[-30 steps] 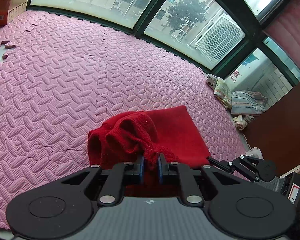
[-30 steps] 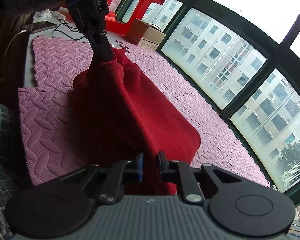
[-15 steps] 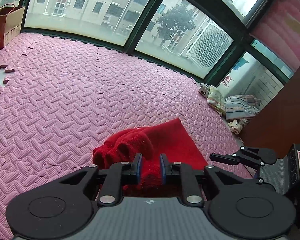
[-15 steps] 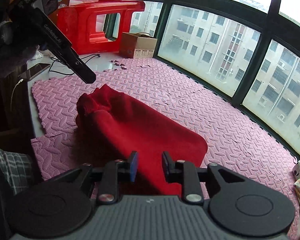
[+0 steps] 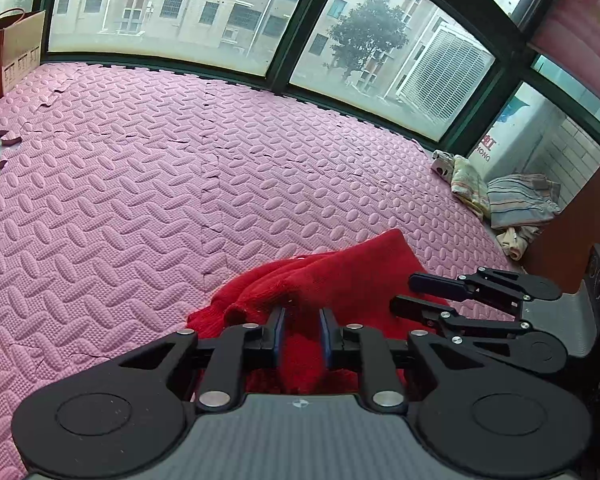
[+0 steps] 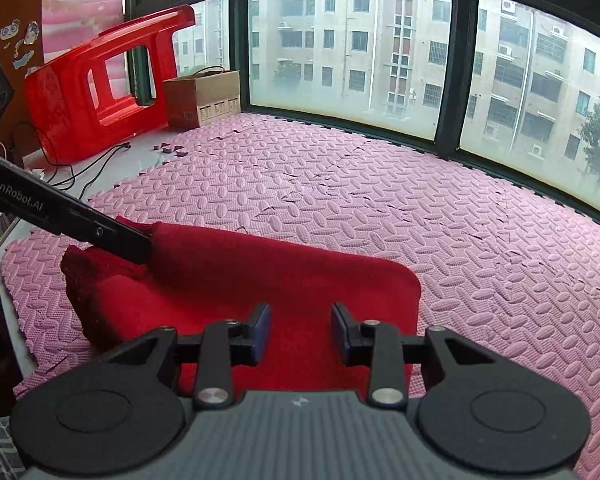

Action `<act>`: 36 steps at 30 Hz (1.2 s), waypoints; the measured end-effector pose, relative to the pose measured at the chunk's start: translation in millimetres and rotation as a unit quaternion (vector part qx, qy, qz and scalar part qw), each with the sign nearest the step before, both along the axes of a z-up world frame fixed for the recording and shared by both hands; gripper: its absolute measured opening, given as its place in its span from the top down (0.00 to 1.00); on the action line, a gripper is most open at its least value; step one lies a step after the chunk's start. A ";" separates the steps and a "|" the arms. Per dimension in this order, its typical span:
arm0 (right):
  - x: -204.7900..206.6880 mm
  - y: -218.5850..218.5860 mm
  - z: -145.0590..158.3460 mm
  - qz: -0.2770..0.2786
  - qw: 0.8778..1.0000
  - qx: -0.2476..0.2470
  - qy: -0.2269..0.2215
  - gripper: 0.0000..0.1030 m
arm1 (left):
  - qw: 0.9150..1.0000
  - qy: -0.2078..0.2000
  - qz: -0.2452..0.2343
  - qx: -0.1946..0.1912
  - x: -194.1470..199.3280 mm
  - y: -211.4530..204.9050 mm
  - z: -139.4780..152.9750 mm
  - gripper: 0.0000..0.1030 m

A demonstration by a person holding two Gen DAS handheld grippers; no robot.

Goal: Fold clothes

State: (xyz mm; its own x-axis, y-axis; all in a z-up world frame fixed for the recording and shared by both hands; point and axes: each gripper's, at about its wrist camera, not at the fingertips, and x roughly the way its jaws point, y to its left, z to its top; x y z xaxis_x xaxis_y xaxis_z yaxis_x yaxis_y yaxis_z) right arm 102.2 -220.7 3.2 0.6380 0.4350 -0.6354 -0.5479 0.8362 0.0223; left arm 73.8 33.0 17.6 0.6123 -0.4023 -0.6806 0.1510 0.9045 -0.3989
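Sweater, red knitted wool (image 6: 236, 280), lying folded on pink foam floor mat (image 6: 380, 200): left hand-held gripper (image 5: 302, 330) clamped on its bunched edge, right hand-held gripper (image 6: 301, 330) opening, nothing pinched; judged release step, next needing left pinch let go.

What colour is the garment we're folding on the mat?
Solid red, a knit garment; the right wrist view shows it best.

I see pink foam mats (image 5: 148, 184) under the windows (image 6: 340, 48), a red plastic stool (image 6: 100, 80) beside a cardboard box (image 6: 202, 98), and black cables (image 6: 88, 168).
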 end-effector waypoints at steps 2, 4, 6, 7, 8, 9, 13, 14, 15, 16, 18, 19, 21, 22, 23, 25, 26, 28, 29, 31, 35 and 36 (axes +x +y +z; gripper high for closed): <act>5.9 -3.1 1.7 -0.010 1.000 0.020 0.009 0.68 | 1.000 0.005 0.003 -0.012 -0.7 4.9 -2.1 0.81; 10.0 -5.4 8.1 -0.015 0.999 0.045 0.011 0.68 | 1.000 -0.004 0.000 -0.015 -3.2 3.5 4.5 0.80; 16.9 -3.7 12.4 -0.019 0.998 0.058 0.011 0.68 | 1.000 -0.012 -0.003 -0.019 -4.1 1.0 9.9 0.77; 19.7 -2.6 13.3 -0.021 0.998 0.060 0.012 0.68 | 1.000 -0.016 -0.005 -0.021 -2.5 -1.2 11.5 0.77; 23.6 -0.8 12.7 -0.024 0.998 0.061 0.013 0.68 | 1.000 -0.015 -0.003 -0.021 -0.1 -1.8 10.3 0.77; 31.3 2.7 10.8 -0.029 0.998 0.061 0.017 0.68 | 1.000 -0.015 -0.002 -0.021 2.3 -2.4 9.1 0.77; 50.7 11.8 -1.9 -0.047 0.997 0.052 0.033 0.68 | 1.000 -0.005 0.005 -0.022 9.2 -0.4 0.6 0.78; 52.9 13.3 -4.8 -0.050 0.997 0.052 0.036 0.68 | 1.000 -0.001 0.006 -0.023 10.3 1.1 -2.3 0.78; 54.6 14.6 -7.4 -0.053 0.996 0.053 0.039 0.68 | 1.000 0.003 0.008 -0.024 11.3 2.7 -5.2 0.79; 56.0 15.5 -9.8 -0.055 0.996 0.054 0.041 0.68 | 1.000 0.006 0.009 -0.028 11.9 4.9 -7.7 0.79; 58.0 16.6 -14.2 -0.059 0.996 0.055 0.044 0.68 | 0.999 0.009 0.009 -0.033 12.3 7.5 -11.4 0.79; 59.0 16.9 -16.6 -0.061 0.996 0.055 0.046 0.68 | 0.999 0.010 0.009 -0.036 12.5 8.7 -13.5 0.80; 60.6 16.7 -21.4 -0.063 0.995 0.057 0.052 0.68 | 0.999 0.011 0.005 -0.037 13.3 8.9 -16.6 0.80; 61.2 16.6 -23.6 -0.064 0.995 0.059 0.054 0.68 | 0.999 0.012 0.005 -0.038 13.9 9.0 -18.5 0.80; 61.3 16.3 -24.0 -0.065 0.995 0.061 0.054 0.68 | 0.999 0.013 0.006 -0.041 14.3 9.9 -19.5 0.80; 57.4 16.1 -16.7 -0.063 0.995 0.064 0.042 0.68 | 0.999 0.017 0.007 -0.049 15.0 12.6 -20.3 0.80; 54.9 16.2 -12.4 -0.062 0.995 0.064 0.036 0.68 | 0.998 0.019 0.007 -0.053 15.4 14.0 -20.7 0.80; 50.1 16.6 -4.8 -0.055 0.996 0.066 0.027 0.67 | 0.998 0.022 0.006 -0.059 16.5 16.2 -21.2 0.80; 45.9 17.8 -0.3 -0.048 0.996 0.067 0.025 0.67 | 0.998 0.023 0.005 -0.061 17.0 17.1 -21.4 0.80; 34.1 22.1 8.8 -0.026 0.997 0.069 0.026 0.67 | 0.998 0.024 0.004 -0.062 17.6 17.6 -21.3 0.80; 15.7 31.6 10.4 0.010 0.996 0.073 0.045 0.67 | 0.998 0.023 0.001 -0.060 17.7 17.2 -20.8 0.80; 7.9 35.9 10.7 0.024 0.996 0.073 0.049 0.67 | 0.998 0.023 0.001 -0.060 17.9 17.4 -20.8 0.80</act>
State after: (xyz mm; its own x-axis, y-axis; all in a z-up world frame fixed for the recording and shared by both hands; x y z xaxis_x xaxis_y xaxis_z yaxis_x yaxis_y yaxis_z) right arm 110.1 -184.7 13.9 0.5519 0.5565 -0.6210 -0.5771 0.7925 0.1973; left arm 91.7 50.4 -3.3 0.5825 -0.4814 -0.6550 0.1276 0.8499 -0.5112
